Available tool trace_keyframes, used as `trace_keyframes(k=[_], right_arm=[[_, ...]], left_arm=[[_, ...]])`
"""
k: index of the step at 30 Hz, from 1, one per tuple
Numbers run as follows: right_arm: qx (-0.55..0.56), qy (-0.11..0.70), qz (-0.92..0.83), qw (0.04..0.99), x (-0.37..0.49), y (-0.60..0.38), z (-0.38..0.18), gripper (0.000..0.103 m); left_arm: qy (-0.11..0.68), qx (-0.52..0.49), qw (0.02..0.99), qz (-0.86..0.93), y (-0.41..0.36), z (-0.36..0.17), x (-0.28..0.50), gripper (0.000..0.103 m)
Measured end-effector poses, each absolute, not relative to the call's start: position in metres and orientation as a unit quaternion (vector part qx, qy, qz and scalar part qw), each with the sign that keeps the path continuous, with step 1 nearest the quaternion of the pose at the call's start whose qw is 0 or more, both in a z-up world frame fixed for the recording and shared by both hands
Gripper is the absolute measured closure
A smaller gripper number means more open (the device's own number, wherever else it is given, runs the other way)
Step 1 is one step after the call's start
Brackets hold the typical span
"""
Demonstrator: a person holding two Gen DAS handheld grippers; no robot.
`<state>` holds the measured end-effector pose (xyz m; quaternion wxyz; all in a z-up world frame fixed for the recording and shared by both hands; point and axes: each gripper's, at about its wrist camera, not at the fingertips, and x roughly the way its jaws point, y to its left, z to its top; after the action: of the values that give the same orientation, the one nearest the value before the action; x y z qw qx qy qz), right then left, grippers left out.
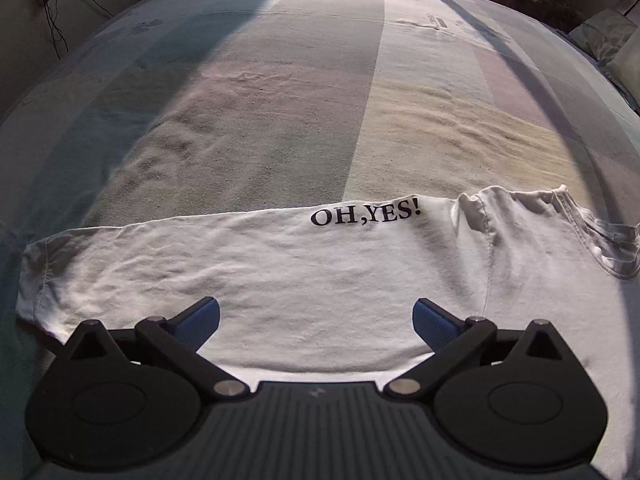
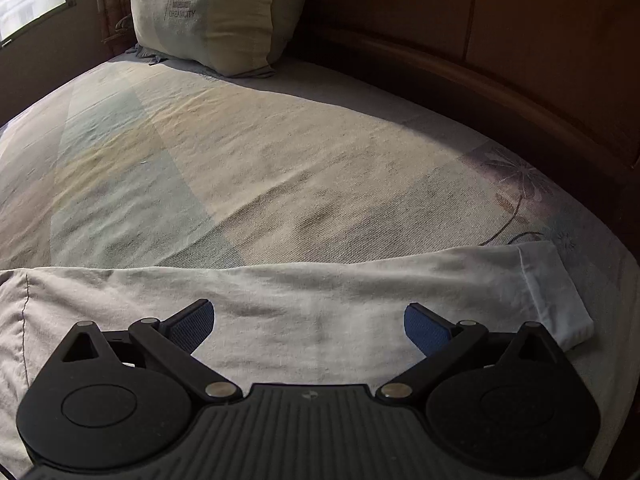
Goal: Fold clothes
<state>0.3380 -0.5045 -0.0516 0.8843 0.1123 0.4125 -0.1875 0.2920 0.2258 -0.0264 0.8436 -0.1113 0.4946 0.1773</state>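
A white T-shirt [image 1: 280, 272] printed "OH,YES!" lies flat across the bed, its far edge folded over and its collar [image 1: 600, 240] at the right. My left gripper [image 1: 316, 318] hovers open above the shirt's near part, blue pads wide apart with only cloth beneath them. In the right wrist view the same white T-shirt [image 2: 300, 304] stretches sideways, with a sleeve [image 2: 556, 288] ending at the right. My right gripper [image 2: 310, 326] is open over it and holds nothing.
The bed sheet [image 1: 280, 100] has pastel stripes and spreads far beyond the shirt. A pillow [image 2: 216, 16] leans at the head by a window. A wooden headboard [image 2: 520, 72] runs along the right side. Cables [image 1: 48, 12] hang at the far left wall.
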Motion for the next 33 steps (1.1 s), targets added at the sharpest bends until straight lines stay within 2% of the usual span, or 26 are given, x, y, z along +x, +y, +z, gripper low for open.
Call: trace_keyframes(k=[5, 11, 15, 18, 22, 26, 33], right_arm=[[0.097, 0.423, -0.216, 0.874, 0.372, -0.535, -0.075, 0.0], [0.102, 0.45, -0.214, 0.861, 0.397, -0.553, -0.063, 0.0], [0.139, 0.434, -0.188, 0.87, 0.373, -0.539, -0.044, 0.0], [0.15, 0.454, -0.187, 0.858, 0.362, -0.528, -0.057, 0.0], [0.097, 0.452, -0.207, 0.862, 0.369, -0.516, -0.072, 0.0], [0.101, 0.451, -0.206, 0.863, 0.386, -0.513, -0.059, 0.0], [0.013, 0.424, 0.039, 0.905, 0.36, -0.389, -0.007, 0.0]], left_arm=[[0.507, -0.113, 0.837, 0.172, 0.221, -0.034, 0.287, 0.001], [0.516, -0.088, 0.84, 0.147, 0.212, -0.035, 0.284, 0.001], [0.518, -0.08, 0.842, 0.128, 0.205, -0.038, 0.287, 0.001], [0.519, -0.068, 0.845, 0.111, 0.202, -0.043, 0.295, 0.001], [0.517, -0.043, 0.848, 0.105, 0.204, -0.051, 0.313, 0.001], [0.494, -0.052, 0.861, 0.108, 0.208, -0.038, 0.331, 0.001], [0.497, 0.028, 0.863, -0.09, 0.125, -0.026, 0.322, 0.001]])
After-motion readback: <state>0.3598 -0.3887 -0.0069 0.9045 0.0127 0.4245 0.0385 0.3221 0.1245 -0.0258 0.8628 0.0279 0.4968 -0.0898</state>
